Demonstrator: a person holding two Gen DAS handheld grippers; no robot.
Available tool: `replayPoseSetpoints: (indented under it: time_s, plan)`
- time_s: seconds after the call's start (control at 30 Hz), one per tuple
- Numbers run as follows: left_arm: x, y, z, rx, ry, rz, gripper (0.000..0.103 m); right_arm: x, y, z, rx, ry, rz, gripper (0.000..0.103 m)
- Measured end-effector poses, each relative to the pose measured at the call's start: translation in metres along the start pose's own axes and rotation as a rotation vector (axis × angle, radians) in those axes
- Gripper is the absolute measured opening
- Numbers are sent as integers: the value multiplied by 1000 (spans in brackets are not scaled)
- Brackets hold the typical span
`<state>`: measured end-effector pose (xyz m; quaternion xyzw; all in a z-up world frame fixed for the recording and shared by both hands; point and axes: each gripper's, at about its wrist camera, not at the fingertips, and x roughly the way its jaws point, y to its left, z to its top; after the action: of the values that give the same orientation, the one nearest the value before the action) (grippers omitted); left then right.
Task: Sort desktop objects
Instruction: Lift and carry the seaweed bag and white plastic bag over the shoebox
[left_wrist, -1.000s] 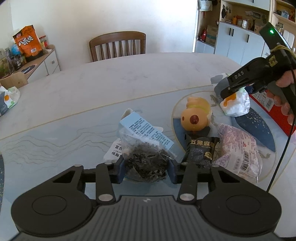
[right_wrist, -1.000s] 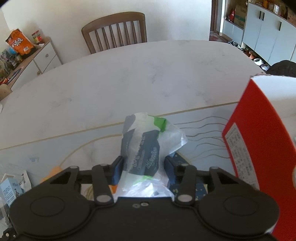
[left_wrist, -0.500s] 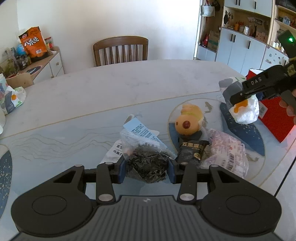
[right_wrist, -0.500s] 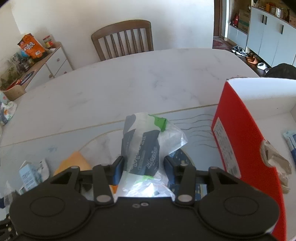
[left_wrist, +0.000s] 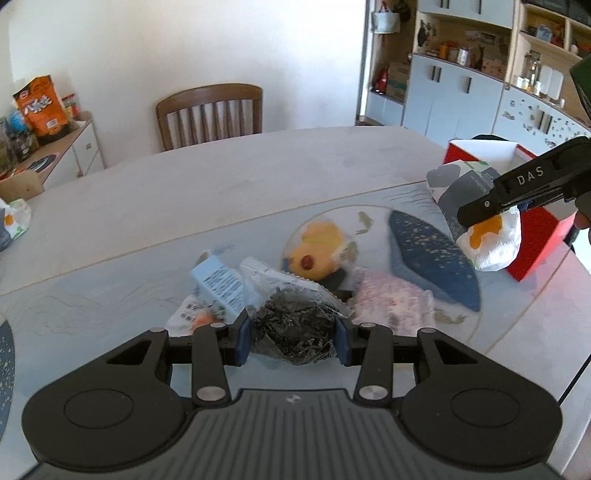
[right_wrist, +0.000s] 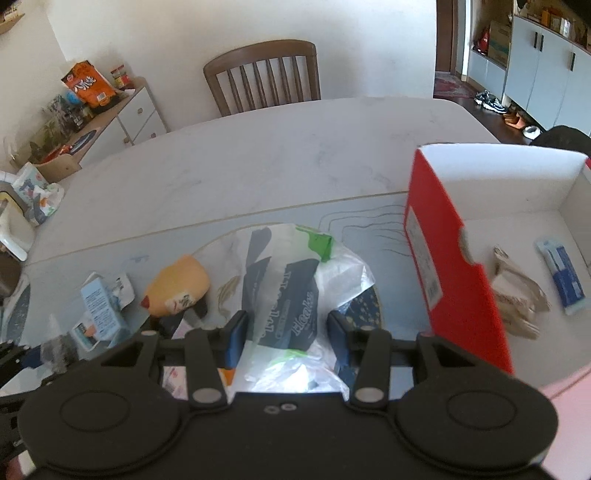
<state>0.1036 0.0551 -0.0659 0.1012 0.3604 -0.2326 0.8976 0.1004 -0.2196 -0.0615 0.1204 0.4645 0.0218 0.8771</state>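
Observation:
My left gripper (left_wrist: 294, 341) is shut on a clear bag of dark dried leaves (left_wrist: 295, 328) and holds it above the table. My right gripper (right_wrist: 284, 338) is shut on a white, grey and green plastic packet (right_wrist: 284, 291), lifted above the table just left of the red box (right_wrist: 454, 280); the packet also shows in the left wrist view (left_wrist: 476, 218). On the table lie an orange plush toy (left_wrist: 317, 254), a light blue carton (left_wrist: 219, 290) and a pink packet (left_wrist: 391, 306).
The red box is open, with a crumpled beige wrapper (right_wrist: 517, 295) and a blue-white packet (right_wrist: 563, 275) inside. A wooden chair (left_wrist: 210, 110) stands at the table's far side. A low cabinet with snacks (left_wrist: 40, 110) is on the left.
Both grippers have risen with their loads. The bag of dried leaves has come up off the pile. The right gripper has moved up beside the red box, whose inside now shows.

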Motion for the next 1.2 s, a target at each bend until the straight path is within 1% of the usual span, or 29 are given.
replayPoseSetpoints:
  time_s: [0.13,0.2,0.27,0.67,0.97,1.2]
  plan:
    - [-5,-17,10,27,-10,-28,42,-20,-10,-2,9,-9,16,45]
    - [-8,-26,16,43,-19,-41,42,-28,-18,-2,43,4,47,45]
    - [-9,-34,21,57,-25,-54,42,-37,-25,-3,52,1,54,45]
    - [-7,-88,61,150,-47,-123,42,-74,-64,6,35,-69,30,45]
    - [7,-139,94,214,-67,-184,42,-84,-99,11,43,-88,14,45]
    - [22,-180,115,258,-75,-230,42,-87,-135,18,44,-97,-24,45]
